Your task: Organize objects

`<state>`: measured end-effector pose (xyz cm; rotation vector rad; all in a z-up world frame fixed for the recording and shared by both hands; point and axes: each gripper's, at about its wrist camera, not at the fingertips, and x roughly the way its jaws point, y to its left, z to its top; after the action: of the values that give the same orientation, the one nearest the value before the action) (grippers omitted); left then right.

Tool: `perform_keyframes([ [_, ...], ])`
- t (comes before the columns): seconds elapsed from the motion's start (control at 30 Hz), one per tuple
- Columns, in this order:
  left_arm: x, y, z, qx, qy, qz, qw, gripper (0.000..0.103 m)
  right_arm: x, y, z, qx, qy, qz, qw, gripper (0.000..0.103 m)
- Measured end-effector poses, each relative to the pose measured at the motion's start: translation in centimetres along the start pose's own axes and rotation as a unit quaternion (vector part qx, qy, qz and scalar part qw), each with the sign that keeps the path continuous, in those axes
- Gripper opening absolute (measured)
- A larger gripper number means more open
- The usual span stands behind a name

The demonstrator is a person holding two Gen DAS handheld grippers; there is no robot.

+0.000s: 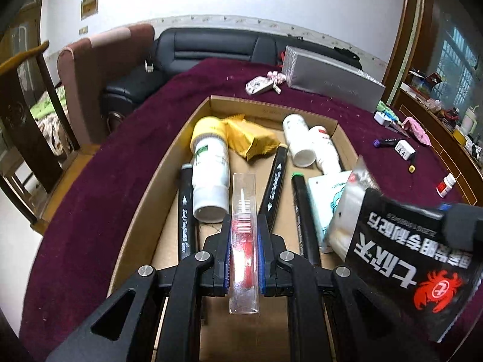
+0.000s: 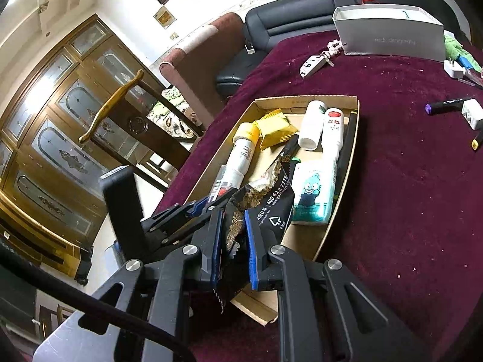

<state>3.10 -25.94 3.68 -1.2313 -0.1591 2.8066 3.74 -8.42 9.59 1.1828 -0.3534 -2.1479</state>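
Observation:
A shallow cardboard tray (image 1: 169, 150) (image 2: 353, 163) lies on the maroon cloth. It holds white bottles, a yellow packet (image 1: 253, 138), black markers and a tissue pack (image 2: 314, 193). My left gripper (image 1: 244, 232) is shut on a clear plastic case with a red item inside (image 1: 244, 241), held over the tray's near end. My right gripper (image 2: 234, 229) is shut on a black snack packet (image 2: 265, 205), held above the tray's near right part; the packet also shows in the left wrist view (image 1: 401, 250).
On the cloth outside the tray lie a grey box (image 1: 329, 75), a key tag (image 2: 312, 63), a purple-capped marker (image 2: 443, 105), white adapters (image 2: 471, 113) and a small red-labelled bottle (image 1: 445, 185). A sofa (image 2: 286, 15) and a wooden chair (image 2: 120, 99) stand beyond the table.

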Motion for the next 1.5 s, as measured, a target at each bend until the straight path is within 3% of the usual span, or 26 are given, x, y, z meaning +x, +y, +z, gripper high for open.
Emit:
perform_keyframes([
  [0.37, 1.9, 1.2, 0.4, -0.026, 0.038, -0.012, 0.9989, 0.011, 2.1, -1.0, 0.1, 0.01, 0.021, -0.001, 1.0, 0.013],
  [0.97, 2.0, 0.9, 0.4, -0.032, 0.036, -0.01, 0.9988, 0.012, 5.1, -2.7, 0.0, 0.017, 0.057, -0.018, 0.998, 0.014],
  [1.1, 0.6, 0.6, 0.4, -0.034, 0.022, -0.016, 0.999, 0.012, 5.6, -2.4, -0.1, 0.011, 0.067, -0.034, 0.997, 0.018],
  [1.17, -0.4, 0.3, 0.5, -0.029, 0.011, -0.014, 0.9994, 0.016, 5.7, -2.8, -0.2, 0.02, 0.066, -0.037, 0.997, 0.022],
  [1.23, -1.7, -0.3, 0.7, -0.017, -0.006, -0.003, 0.9998, 0.036, 5.5, -3.0, -0.3, 0.025, 0.066, -0.035, 0.997, 0.022],
  [1.3, -2.8, -0.8, 0.9, -0.01, -0.021, 0.004, 0.9997, 0.046, 5.2, -3.1, -0.3, 0.032, 0.064, -0.035, 0.997, 0.022],
  [1.4, -4.4, -1.7, 1.1, 0.005, -0.042, 0.018, 0.9989, 0.047, 4.3, -3.0, -0.2, 0.033, 0.054, -0.034, 0.997, 0.023],
  [1.5, -5.9, -3.0, 1.2, 0.021, -0.062, 0.032, 0.9974, 0.052, 2.7, -2.7, -0.2, 0.029, 0.035, -0.035, 0.998, 0.032],
])
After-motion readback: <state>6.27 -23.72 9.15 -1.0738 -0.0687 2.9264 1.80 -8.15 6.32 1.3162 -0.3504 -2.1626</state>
